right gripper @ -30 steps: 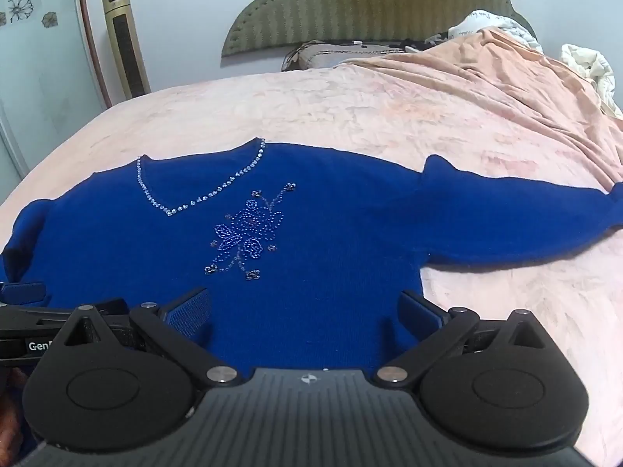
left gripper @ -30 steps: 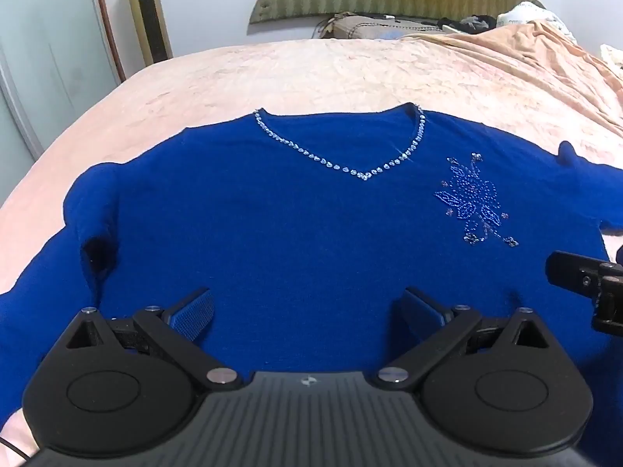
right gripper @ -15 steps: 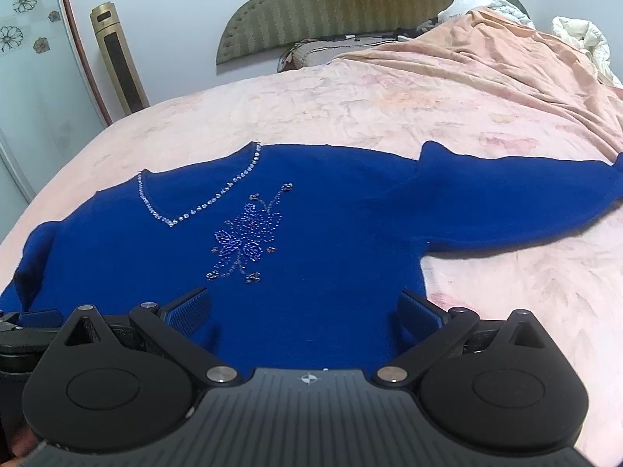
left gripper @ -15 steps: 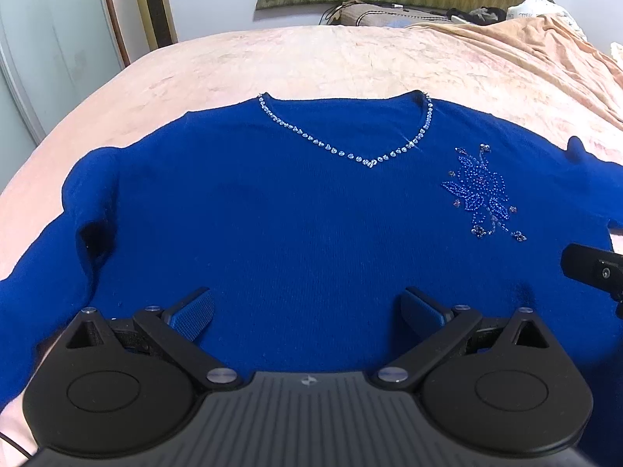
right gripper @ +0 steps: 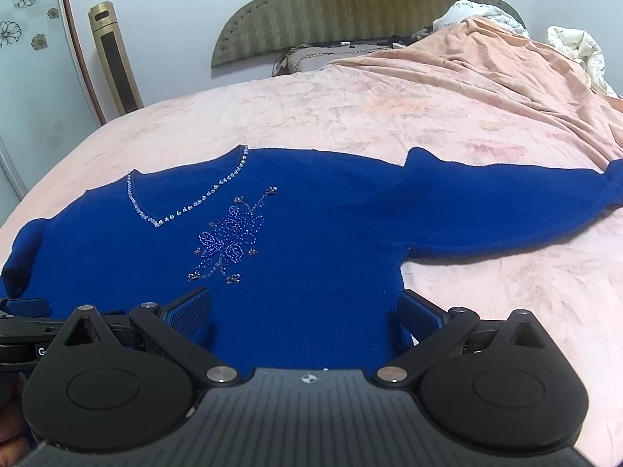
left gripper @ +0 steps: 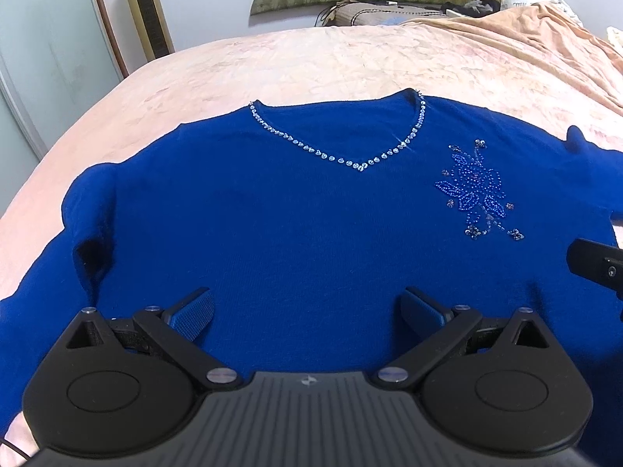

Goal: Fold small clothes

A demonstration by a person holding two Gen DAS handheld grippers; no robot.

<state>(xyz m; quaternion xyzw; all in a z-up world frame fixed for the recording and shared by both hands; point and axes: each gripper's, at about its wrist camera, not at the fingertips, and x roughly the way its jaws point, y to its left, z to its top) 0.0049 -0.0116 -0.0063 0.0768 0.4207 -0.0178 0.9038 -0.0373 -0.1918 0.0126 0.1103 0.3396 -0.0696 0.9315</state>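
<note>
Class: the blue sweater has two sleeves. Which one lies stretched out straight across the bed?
The sleeve on the right gripper's side, by the beaded flower; the other sleeve bends down.

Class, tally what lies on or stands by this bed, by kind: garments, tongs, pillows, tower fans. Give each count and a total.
Garments: 1, the blue sweater
Tongs: 2, left tongs and right tongs, both open
Pillows: 1, the pillow by the headboard
Tower fans: 1, the fan
Total: 5

Pink bedspread (right gripper: 350, 116), green headboard (right gripper: 350, 4), gold tower fan (right gripper: 113, 58)
</note>
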